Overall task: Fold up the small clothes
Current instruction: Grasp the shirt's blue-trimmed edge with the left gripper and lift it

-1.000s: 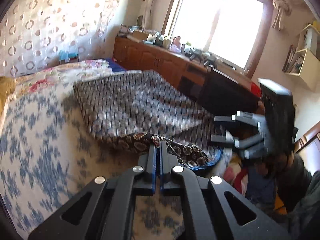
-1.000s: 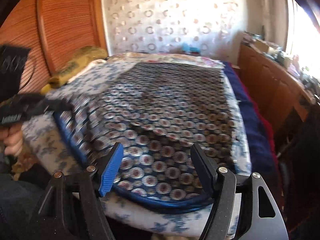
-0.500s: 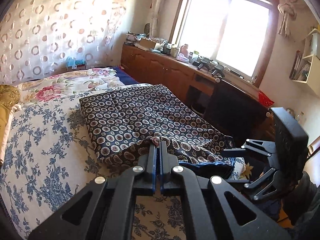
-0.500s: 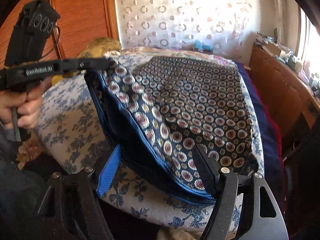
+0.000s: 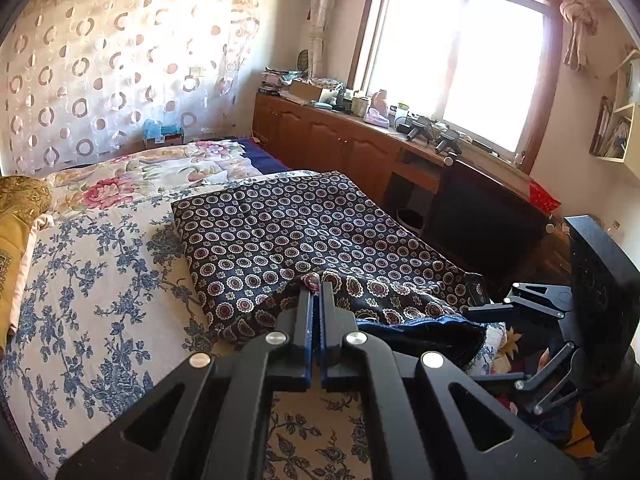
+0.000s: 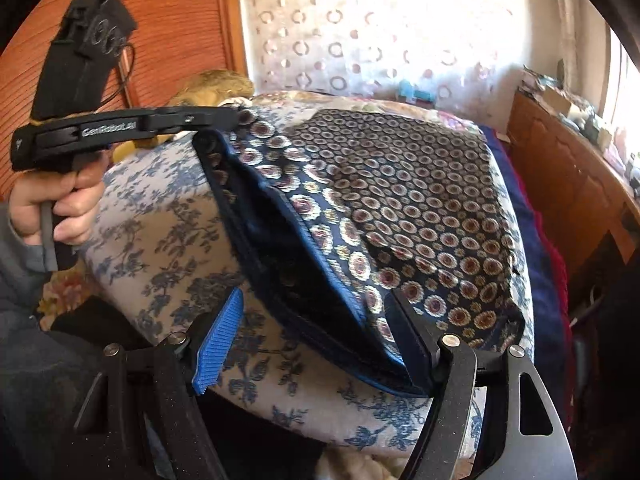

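Note:
A dark navy garment with a circle pattern (image 5: 304, 232) lies spread on the bed. My left gripper (image 5: 316, 290) is shut on its near corner and holds that corner lifted; it also shows in the right wrist view (image 6: 236, 114) with the cloth hanging from it. The garment (image 6: 400, 200) shows its blue-edged waistband opening (image 6: 296, 256) toward the right wrist camera. My right gripper (image 6: 316, 320) is open, its jaws wide apart around the lower end of the waistband, at the bed's near edge. It also shows at the right in the left wrist view (image 5: 492, 312).
The bed has a white sheet with blue flowers (image 5: 92, 280) and a floral quilt (image 5: 152, 172) at the far end. A wooden cabinet (image 5: 340, 140) with clutter runs under the window. A wooden headboard (image 6: 168, 32) and a gold pillow (image 6: 216, 84) stand behind the left gripper.
My left gripper has lifted the garment's corner and carried it up and over, opening the waistband. My right gripper has come in closer to the waistband's lower end, still open.

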Demonstrator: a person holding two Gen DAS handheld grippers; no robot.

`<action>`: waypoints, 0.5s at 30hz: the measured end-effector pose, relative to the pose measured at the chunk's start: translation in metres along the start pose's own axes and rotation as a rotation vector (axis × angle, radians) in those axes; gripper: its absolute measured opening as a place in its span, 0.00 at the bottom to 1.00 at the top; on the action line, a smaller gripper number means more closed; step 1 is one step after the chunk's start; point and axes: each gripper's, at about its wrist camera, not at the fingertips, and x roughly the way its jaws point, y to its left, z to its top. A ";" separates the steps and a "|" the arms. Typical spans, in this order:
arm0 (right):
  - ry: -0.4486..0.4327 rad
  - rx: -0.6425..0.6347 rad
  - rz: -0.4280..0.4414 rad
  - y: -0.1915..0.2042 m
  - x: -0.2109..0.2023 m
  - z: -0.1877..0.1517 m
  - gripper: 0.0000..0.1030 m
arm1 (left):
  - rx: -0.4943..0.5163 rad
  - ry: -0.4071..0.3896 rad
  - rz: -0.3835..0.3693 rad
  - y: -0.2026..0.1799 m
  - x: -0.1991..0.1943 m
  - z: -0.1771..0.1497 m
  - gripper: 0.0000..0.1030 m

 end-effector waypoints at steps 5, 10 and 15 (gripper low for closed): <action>0.026 -0.014 -0.022 0.000 0.009 -0.001 0.73 | -0.008 -0.007 0.006 0.002 -0.003 0.000 0.00; 0.044 0.014 -0.076 -0.017 0.015 -0.007 0.73 | -0.012 -0.010 0.008 0.004 -0.003 0.000 0.00; 0.060 0.074 -0.145 -0.047 0.018 -0.013 0.73 | -0.022 -0.017 0.015 0.006 -0.006 -0.001 0.00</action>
